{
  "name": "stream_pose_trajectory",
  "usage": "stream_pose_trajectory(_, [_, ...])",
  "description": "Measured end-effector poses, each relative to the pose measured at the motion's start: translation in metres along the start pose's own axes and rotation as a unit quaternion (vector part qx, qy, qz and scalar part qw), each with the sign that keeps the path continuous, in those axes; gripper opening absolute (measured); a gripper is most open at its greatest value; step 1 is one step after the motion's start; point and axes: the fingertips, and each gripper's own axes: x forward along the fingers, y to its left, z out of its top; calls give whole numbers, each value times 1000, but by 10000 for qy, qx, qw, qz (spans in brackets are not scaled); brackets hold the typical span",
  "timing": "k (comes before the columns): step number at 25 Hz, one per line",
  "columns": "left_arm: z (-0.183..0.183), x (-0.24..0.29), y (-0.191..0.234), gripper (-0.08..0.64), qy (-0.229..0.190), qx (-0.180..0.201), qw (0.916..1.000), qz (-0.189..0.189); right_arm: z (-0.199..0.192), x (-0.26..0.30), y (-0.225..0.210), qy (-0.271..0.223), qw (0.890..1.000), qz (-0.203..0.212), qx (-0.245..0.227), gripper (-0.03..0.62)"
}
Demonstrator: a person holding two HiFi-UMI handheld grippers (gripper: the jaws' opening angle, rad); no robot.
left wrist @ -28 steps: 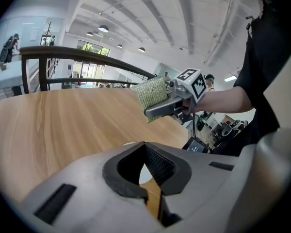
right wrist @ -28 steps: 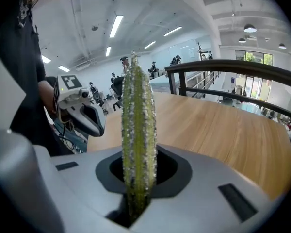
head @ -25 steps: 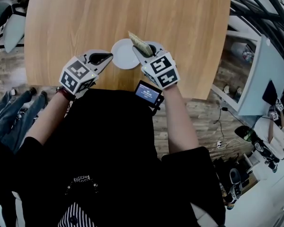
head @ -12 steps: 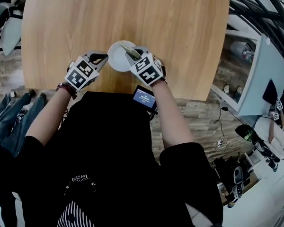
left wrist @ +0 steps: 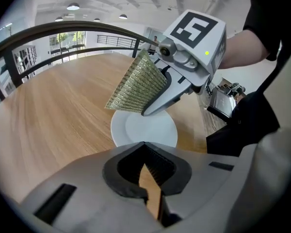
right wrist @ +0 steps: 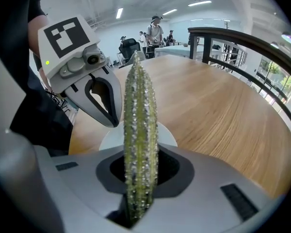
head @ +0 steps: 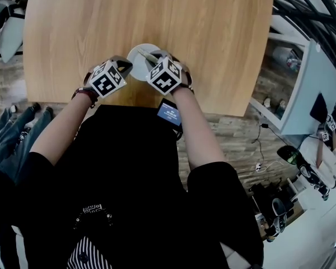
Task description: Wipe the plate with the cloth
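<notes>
A small white plate (head: 139, 60) lies on the round wooden table (head: 157, 15), close to its near edge. My right gripper (head: 152, 60) is shut on a folded green cloth (head: 148, 55) and holds it just above the plate's right side. In the left gripper view the cloth (left wrist: 136, 89) fans out from the right gripper (left wrist: 151, 110) over the plate (left wrist: 145, 130). The right gripper view has the cloth (right wrist: 140, 130) standing edge-on between the jaws, the plate (right wrist: 166, 134) behind it. My left gripper (head: 127, 66) is shut and empty at the plate's left rim.
The table's near edge (head: 129, 102) runs just under both grippers, against the person's body. A small screen device (head: 169, 114) hangs at the person's waist. A dark railing (right wrist: 242, 42) curves behind the table, and people (right wrist: 156, 30) stand far off.
Both grippers have closed in on the plate. The right one carried the cloth leftward from the plate's right side to over the plate; the left one moved right to the rim.
</notes>
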Motion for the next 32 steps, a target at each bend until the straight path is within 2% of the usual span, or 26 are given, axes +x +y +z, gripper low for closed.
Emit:
stream_pose_trajectory(5, [-4, 7, 5, -6, 85, 4, 10000, 25, -2, 1, 3, 67, 9999, 23, -152, 48])
stream_pose_trajectory(10, [-9, 18, -6, -6, 198, 206, 9993, -250, -6, -1, 7, 146, 9996, -16, -226, 51])
stream_pose_trajectory(13, [-8, 22, -2, -6, 207, 82, 9995, -223, -12, -2, 10, 217, 9993, 33, -296, 72])
stream_pose_trajectory(21, [-10, 29, 1, -6, 534, 69, 9985, -42, -5, -6, 9, 149, 9982, -198, -549, 60])
stream_pose_trajectory(23, [-9, 29, -1, -6, 573, 120, 9983, 6, -3, -3, 4, 250, 9969, -353, -653, 55])
stream_pose_trajectory(26, [-7, 28, -1, -6, 569, 187, 9982, 48, -3, 0, -14, 483, 9904, -883, -948, 54])
stream_pose_trajectory(30, [-5, 25, 2, -6, 549, 208, 9982, 116, -4, -8, -40, 720, 9757, -1610, -1303, 54])
stream_pose_trajectory(32, [-2, 26, 1, -6, 469, 209, 9987, 73, -7, -14, -50, 924, 9647, -1888, -1587, 54])
